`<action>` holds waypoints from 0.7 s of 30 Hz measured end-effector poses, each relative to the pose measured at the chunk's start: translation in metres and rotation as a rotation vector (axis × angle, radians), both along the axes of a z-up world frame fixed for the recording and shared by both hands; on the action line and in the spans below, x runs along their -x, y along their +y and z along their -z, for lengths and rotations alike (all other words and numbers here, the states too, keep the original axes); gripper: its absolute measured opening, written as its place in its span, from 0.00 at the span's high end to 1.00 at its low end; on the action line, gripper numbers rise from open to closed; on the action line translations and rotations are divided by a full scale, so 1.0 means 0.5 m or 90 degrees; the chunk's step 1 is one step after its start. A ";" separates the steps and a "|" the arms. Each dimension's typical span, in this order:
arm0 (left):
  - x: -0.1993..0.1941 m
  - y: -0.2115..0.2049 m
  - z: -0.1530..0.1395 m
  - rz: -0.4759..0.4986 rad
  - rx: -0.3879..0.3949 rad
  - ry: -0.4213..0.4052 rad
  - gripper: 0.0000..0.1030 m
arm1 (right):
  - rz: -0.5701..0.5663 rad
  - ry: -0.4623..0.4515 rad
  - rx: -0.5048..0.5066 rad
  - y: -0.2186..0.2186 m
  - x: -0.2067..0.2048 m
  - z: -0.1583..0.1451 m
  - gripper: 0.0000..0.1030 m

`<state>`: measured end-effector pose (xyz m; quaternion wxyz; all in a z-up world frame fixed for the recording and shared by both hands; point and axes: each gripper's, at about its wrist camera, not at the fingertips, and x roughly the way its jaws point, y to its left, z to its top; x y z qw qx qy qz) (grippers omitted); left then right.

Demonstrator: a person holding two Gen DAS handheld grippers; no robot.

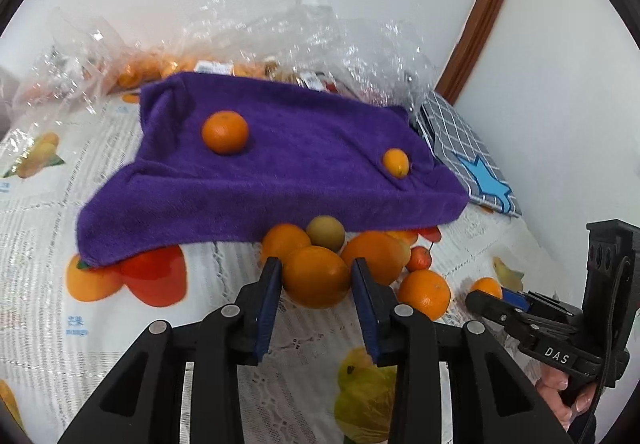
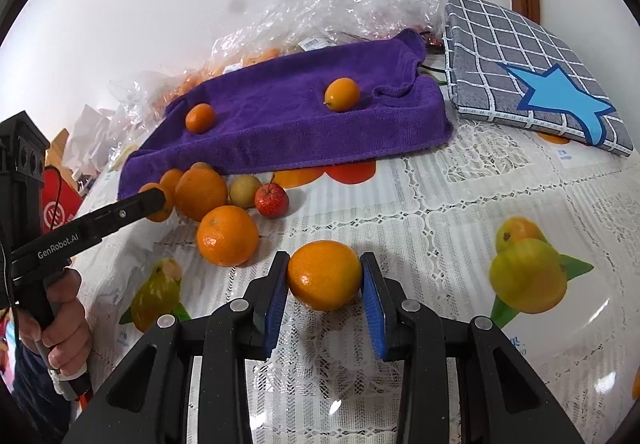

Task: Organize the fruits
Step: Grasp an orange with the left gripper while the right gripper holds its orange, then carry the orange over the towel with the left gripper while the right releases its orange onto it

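A purple towel (image 1: pixel 272 171) lies on the table with an orange (image 1: pixel 225 131) and a smaller orange fruit (image 1: pixel 396 162) on it; the towel also shows in the right wrist view (image 2: pixel 296 123). My left gripper (image 1: pixel 316 280) is shut on an orange (image 1: pixel 316 276) at the front of a pile of oranges below the towel's edge. My right gripper (image 2: pixel 325 276) is shut on another orange (image 2: pixel 325 275), just above the tablecloth. The pile (image 2: pixel 200 195) holds several oranges, a yellowish fruit (image 2: pixel 244 189) and a small red fruit (image 2: pixel 272 199).
A fruit-print lace tablecloth (image 2: pixel 440 211) covers the table. Clear plastic bags of fruit (image 2: pixel 320 3) lie behind the towel. A grey checked cushion with a blue star (image 2: pixel 528 71) sits at the right. A white wall stands behind.
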<state>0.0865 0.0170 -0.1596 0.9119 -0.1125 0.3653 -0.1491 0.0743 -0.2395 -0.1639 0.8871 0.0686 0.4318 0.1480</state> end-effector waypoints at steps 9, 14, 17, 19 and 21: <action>-0.011 0.041 -0.055 -0.060 -0.006 -0.042 0.67 | -0.009 -0.076 0.021 0.003 -0.035 -0.097 0.66; -0.051 0.056 -0.105 -0.098 -0.019 -0.074 0.67 | -0.015 -0.129 0.030 0.010 -0.092 -0.155 0.66; -0.079 0.068 -0.123 -0.127 -0.009 -0.092 0.67 | -0.016 -0.148 0.021 0.014 -0.140 -0.180 0.66; -0.101 0.077 -0.123 -0.151 -0.003 -0.101 0.67 | -0.018 -0.158 0.010 0.020 -0.178 -0.189 0.66; -0.119 0.085 -0.113 -0.173 0.004 -0.101 0.67 | -0.015 -0.156 0.006 0.025 -0.208 -0.180 0.66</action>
